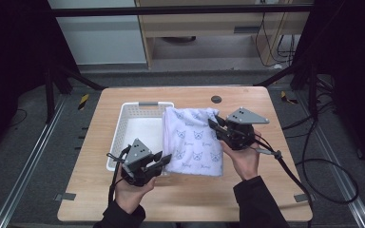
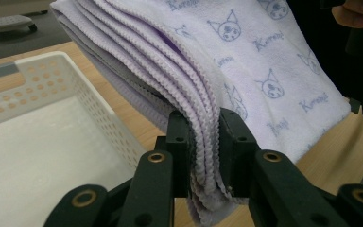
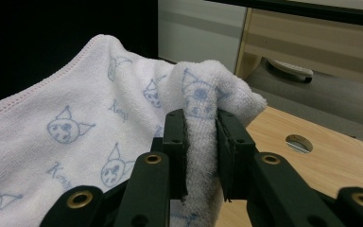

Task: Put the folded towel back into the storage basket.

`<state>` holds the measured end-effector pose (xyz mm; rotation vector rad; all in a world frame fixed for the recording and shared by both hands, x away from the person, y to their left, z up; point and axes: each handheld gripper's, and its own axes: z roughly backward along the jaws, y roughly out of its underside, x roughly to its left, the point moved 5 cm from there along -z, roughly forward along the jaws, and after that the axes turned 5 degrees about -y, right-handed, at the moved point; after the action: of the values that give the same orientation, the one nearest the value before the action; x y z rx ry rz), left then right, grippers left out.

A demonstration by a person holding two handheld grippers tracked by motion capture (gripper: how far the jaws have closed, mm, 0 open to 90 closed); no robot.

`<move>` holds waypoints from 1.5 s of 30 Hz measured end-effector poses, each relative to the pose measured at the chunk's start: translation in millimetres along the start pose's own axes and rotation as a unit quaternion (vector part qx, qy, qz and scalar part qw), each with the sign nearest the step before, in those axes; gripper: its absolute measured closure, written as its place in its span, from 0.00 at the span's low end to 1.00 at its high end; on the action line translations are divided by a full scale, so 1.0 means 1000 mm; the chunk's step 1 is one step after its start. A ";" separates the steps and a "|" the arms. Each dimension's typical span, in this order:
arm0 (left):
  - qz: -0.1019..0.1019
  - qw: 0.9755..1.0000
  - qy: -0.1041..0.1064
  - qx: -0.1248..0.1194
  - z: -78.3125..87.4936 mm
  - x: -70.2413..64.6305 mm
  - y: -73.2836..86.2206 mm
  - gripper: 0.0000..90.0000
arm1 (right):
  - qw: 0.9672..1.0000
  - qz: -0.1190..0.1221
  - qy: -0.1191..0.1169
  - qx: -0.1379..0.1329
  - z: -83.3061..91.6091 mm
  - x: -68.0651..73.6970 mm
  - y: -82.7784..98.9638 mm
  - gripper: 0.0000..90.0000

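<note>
Left gripper (image 2: pixel 204 142) clamped on the stacked near-left edges of the folded towel (image 1: pixel 193 140); right gripper (image 3: pixel 202 142) pinched on a bunched far-right corner. Towel held between both, beside and partly over the right rim of the white basket (image 1: pixel 116 137). Likely trouble: layers slipping out of the left pinch and fanning open, or the small right bunch pulling free so the fold sags and catches the rim. Underneath, a pale wooden table (image 1: pixel 180 194) with a round cable hole (image 1: pixel 216 99); beyond, grey floor, cables, black frame rails.
</note>
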<state>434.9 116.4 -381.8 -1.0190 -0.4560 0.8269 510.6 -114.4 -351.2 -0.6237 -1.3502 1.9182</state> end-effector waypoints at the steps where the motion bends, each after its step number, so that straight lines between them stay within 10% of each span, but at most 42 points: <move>1: 0.000 1.000 -0.001 -0.002 0.001 0.002 0.000 0.83 | 1.000 0.001 0.000 0.000 -0.001 0.001 -0.001 0.84; 45: 0.075 0.994 -0.072 -0.018 0.038 0.089 0.009 0.84 | 0.999 0.023 -0.032 0.002 -0.094 0.052 -0.042 0.84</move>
<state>460.6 209.9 -374.9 -1.0405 -0.5241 1.0345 556.9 -8.7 -343.1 -0.6019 -1.3820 1.9920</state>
